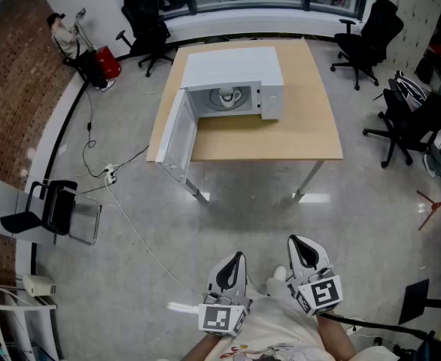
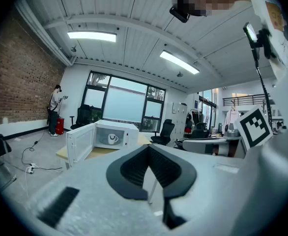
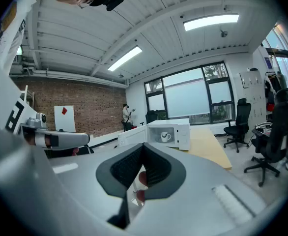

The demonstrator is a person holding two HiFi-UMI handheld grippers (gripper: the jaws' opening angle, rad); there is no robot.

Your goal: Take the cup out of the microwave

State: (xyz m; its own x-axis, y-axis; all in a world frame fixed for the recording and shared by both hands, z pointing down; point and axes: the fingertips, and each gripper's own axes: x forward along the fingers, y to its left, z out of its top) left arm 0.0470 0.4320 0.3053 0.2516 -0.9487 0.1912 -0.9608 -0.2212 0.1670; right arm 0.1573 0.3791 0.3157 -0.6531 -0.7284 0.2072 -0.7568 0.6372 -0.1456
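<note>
A white microwave (image 1: 235, 77) stands on a wooden table (image 1: 311, 138) across the room, its door (image 1: 177, 138) swung open to the left. Inside it sits a white cup (image 1: 228, 95), also seen in the left gripper view as the cup (image 2: 112, 138) and in the right gripper view as the cup (image 3: 165, 136). Both grippers are far from the table, low and close to my body. My left gripper (image 1: 238, 256) is shut with nothing in it, and so is my right gripper (image 1: 294, 240). Each gripper view shows dark pads meeting at the tip: left gripper (image 2: 148, 149), right gripper (image 3: 143, 146).
Grey floor lies between me and the table. A white cable (image 1: 130, 224) runs across the floor on the left, near a black chair (image 1: 51, 205). Office chairs (image 1: 371, 40) stand at the right and back. A person (image 1: 66, 36) stands by the brick wall at far left.
</note>
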